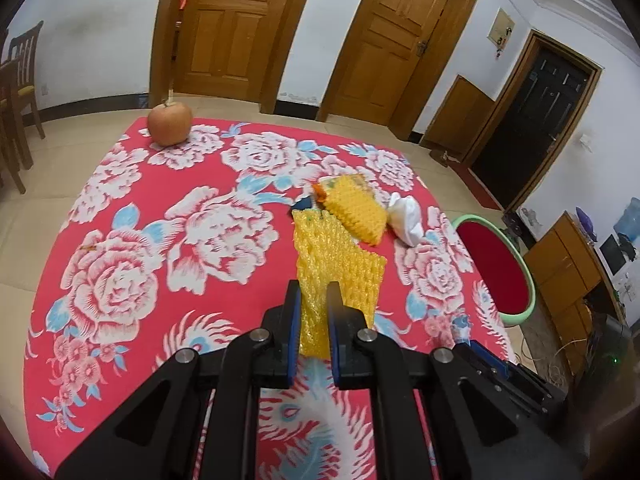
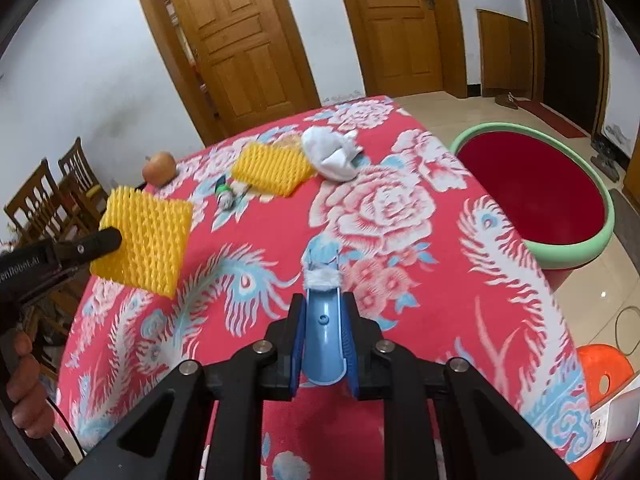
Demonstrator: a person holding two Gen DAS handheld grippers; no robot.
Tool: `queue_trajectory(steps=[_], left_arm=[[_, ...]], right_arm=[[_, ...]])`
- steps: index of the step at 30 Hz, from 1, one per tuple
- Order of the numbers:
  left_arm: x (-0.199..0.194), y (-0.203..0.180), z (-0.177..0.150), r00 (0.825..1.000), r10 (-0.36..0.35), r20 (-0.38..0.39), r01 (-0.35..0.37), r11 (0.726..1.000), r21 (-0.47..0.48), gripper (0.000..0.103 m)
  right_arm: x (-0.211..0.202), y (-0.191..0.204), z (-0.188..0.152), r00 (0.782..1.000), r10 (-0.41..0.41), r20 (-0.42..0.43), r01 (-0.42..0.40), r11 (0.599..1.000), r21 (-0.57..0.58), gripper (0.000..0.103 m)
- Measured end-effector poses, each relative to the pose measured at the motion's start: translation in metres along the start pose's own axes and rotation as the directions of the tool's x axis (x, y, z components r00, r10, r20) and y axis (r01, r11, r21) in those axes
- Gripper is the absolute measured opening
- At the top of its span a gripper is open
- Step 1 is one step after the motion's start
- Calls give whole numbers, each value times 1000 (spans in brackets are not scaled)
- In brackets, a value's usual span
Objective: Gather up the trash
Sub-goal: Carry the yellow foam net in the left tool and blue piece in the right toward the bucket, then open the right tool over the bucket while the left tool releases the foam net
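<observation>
Left wrist view: my left tongs (image 1: pixel 314 292) pinch a yellow foam fruit net (image 1: pixel 334 256), lifted off the worktop (image 1: pixel 120 240) for binning.

Right wrist view: my right tongs (image 2: pixel 323 308) clamp a blue toothbrush (image 2: pixel 322 320); the red basin (image 2: pixel 536 196) waits ahead-right.

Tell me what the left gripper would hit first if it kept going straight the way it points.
Probably the second yellow foam fruit net lying on the floral tablecloth, just beyond the net the left gripper holds; depth is uncertain.
</observation>
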State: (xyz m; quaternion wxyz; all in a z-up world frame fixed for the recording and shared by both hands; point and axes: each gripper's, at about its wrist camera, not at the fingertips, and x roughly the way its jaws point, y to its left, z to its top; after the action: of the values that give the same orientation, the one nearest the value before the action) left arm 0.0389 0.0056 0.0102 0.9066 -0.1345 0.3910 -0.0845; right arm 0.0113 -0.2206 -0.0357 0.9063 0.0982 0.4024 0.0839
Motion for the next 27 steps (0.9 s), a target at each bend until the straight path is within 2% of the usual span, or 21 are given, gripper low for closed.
queue_trajectory(steps=[9,21,27], left_arm=[[13,-36,15,998,-57,-13,58,997,60,11],[55,-104,36,992,-111,-66,122,975,187,11],[79,-136,48,987,-133,-91,151,959,238,11]], right_arm=[[-16,-37,19,999,-19,51,15,997,81,20],[-29,-105,49,988,-111,104,87,972,216,20],[-22,-137,58,983,-161,93,130,953,275,20]])
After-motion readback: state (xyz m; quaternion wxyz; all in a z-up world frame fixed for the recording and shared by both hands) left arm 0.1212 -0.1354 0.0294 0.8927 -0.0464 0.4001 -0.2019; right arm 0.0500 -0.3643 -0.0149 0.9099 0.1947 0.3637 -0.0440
